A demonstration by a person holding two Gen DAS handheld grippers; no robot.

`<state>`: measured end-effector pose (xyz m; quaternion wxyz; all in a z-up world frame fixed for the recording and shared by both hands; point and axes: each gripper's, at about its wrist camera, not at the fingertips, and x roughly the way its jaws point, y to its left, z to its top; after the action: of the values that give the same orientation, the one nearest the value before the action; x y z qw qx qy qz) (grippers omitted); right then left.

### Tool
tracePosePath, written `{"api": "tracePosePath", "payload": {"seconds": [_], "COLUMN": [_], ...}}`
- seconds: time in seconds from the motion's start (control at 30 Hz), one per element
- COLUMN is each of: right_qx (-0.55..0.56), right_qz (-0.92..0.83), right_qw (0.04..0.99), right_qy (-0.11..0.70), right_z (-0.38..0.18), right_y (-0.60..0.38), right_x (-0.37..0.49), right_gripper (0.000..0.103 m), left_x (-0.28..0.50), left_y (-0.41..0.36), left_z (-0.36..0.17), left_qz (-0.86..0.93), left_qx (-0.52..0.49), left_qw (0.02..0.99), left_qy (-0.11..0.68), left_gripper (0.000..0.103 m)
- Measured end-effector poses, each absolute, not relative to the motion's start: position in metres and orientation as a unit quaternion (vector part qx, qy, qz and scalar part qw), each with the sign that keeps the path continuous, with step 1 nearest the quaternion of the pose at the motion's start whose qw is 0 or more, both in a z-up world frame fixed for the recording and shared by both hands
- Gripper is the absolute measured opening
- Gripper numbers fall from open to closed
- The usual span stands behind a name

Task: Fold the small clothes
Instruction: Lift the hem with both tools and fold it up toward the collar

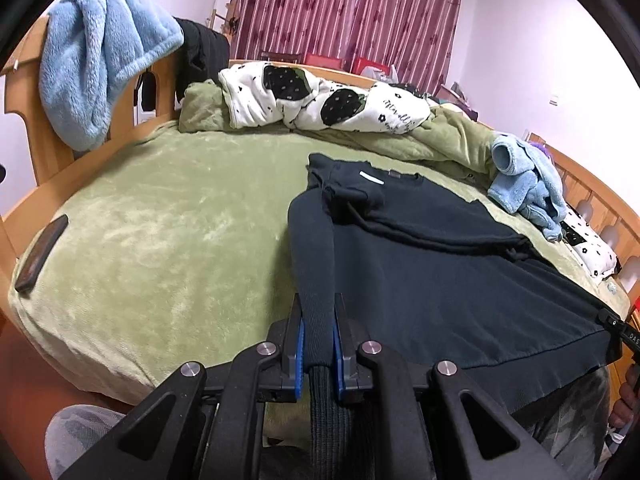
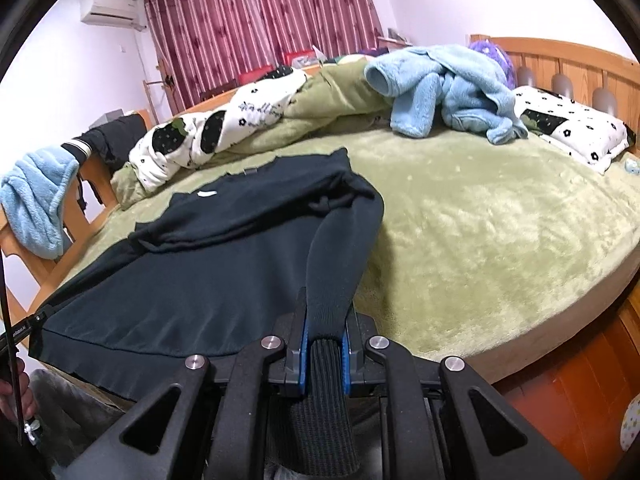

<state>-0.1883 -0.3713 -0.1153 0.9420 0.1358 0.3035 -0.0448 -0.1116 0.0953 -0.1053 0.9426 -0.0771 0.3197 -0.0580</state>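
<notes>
Two tools each pinched one sleeve cuff of a black sweatshirt (image 1: 440, 280): left tool (image 1: 319, 344) at bottom centre of its view, right tool (image 2: 326, 340) likewise. Sweatshirt lay flat on green bed blanket (image 1: 160, 216), sleeves drawn toward the hem, prob. for folding inward.

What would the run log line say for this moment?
stage: fold start | left gripper: shut on left sleeve cuff | right gripper: shut on right sleeve cuff | black sweater: body flat on bed
</notes>
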Motion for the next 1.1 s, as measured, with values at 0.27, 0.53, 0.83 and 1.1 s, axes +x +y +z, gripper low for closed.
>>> {"api": "tracePosePath", "payload": {"seconds": [0.27,0.53,0.83,1.1], "right_qx": [0.155,0.163,0.21,0.24], "right_qz": [-0.035,-0.043,-0.05,-0.049], "right_qw": [0.943,0.95,0.938,0.928], "right_qy": [0.293,0.261,0.271,0.282], "right_z": [-0.094,-0.073,-0.061,-0.055], "right_y": [-0.372,-0.378,-0.416,-0.43], "right_x": [-0.175,-0.123,-0.022,0.075], "right_gripper": [0.012,0.012,0.012,0.012], "left_x": [-0.093,-0.036,0.05,0.143], "left_y": [0.08,0.07,0.066,0.048], "left_z": [-0.084,-0.058,-0.04,-0.053], "left_qz": [-0.045,-0.04,-0.038,-0.022], "left_qx": [-0.057,-0.048,-0.068,-0.063], "left_qw": [0.946,0.953,0.96,0.956], "left_qy": [0.316,0.295,0.268,0.287], "left_gripper": [0.011,0.011,0.011,0.011]}}
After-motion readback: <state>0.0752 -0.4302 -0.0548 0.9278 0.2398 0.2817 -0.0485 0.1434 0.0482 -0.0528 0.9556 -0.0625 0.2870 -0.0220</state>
